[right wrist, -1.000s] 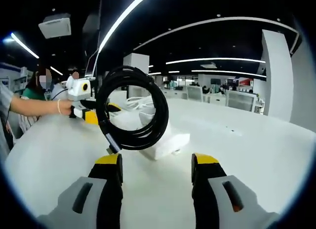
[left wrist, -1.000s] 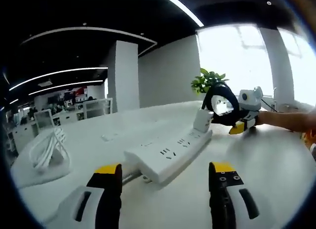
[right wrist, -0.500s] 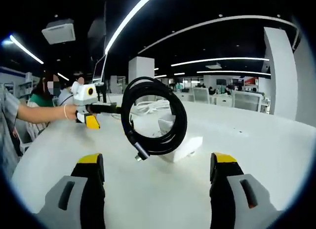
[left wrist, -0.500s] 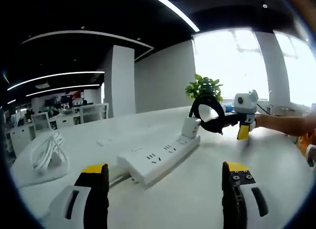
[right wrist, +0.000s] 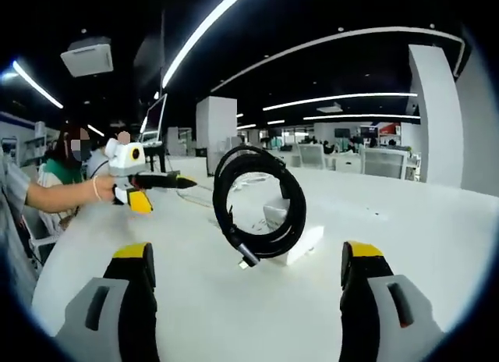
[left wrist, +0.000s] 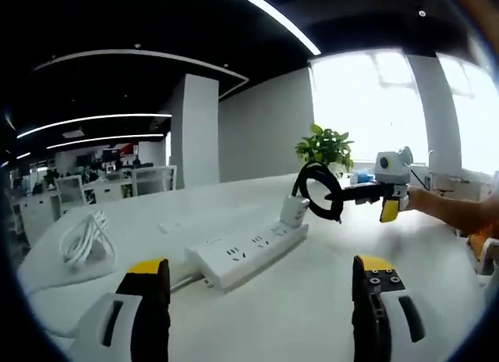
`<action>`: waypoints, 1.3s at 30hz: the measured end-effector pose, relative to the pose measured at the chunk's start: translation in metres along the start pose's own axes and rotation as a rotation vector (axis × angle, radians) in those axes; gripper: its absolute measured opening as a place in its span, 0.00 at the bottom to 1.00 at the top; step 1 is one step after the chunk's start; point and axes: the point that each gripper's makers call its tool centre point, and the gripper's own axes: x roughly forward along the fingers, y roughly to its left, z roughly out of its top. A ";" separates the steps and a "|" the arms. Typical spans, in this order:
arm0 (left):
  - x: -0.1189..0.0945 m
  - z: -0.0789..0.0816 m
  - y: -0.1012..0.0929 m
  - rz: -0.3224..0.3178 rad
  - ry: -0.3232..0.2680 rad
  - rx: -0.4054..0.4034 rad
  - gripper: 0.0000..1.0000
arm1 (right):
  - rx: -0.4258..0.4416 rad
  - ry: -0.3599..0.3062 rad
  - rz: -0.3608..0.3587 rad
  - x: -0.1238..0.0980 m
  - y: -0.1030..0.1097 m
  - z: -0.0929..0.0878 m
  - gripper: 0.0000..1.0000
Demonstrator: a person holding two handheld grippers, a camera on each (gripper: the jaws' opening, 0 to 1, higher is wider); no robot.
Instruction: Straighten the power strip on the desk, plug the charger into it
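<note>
1. Power strip (left wrist: 248, 253) lies on the white desk (left wrist: 312, 315), angled away from the left claw (left wrist: 261, 278), whose yellow-tipped jaws stand wide apart and empty just short of it.
2. A white charger (left wrist: 294, 211) stands upright at the strip's far end, apparently already seated in a socket; in the right gripper view a coiled black cable (right wrist: 260, 204) hangs in front of it, its loose plug end dangling low.
3. The right claw (right wrist: 245, 262) is released too, holding nothing.
4. Risk: straightening the strip with the cable unsupported could drag the coil, tilt the charger loose, or snag the white cord bundle (left wrist: 81, 239) lying well apart on the desk.
</note>
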 end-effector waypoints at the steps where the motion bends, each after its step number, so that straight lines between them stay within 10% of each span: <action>1: -0.002 0.001 0.000 0.003 0.003 0.002 0.99 | 0.013 -0.001 -0.016 -0.001 -0.001 0.003 1.00; 20: -0.033 0.017 -0.009 0.063 -0.049 0.084 0.99 | -0.101 -0.064 -0.208 -0.031 0.008 0.044 0.96; 39: -0.068 0.022 -0.019 0.113 -0.137 0.079 0.97 | -0.022 -0.098 -0.242 -0.060 0.030 0.036 0.94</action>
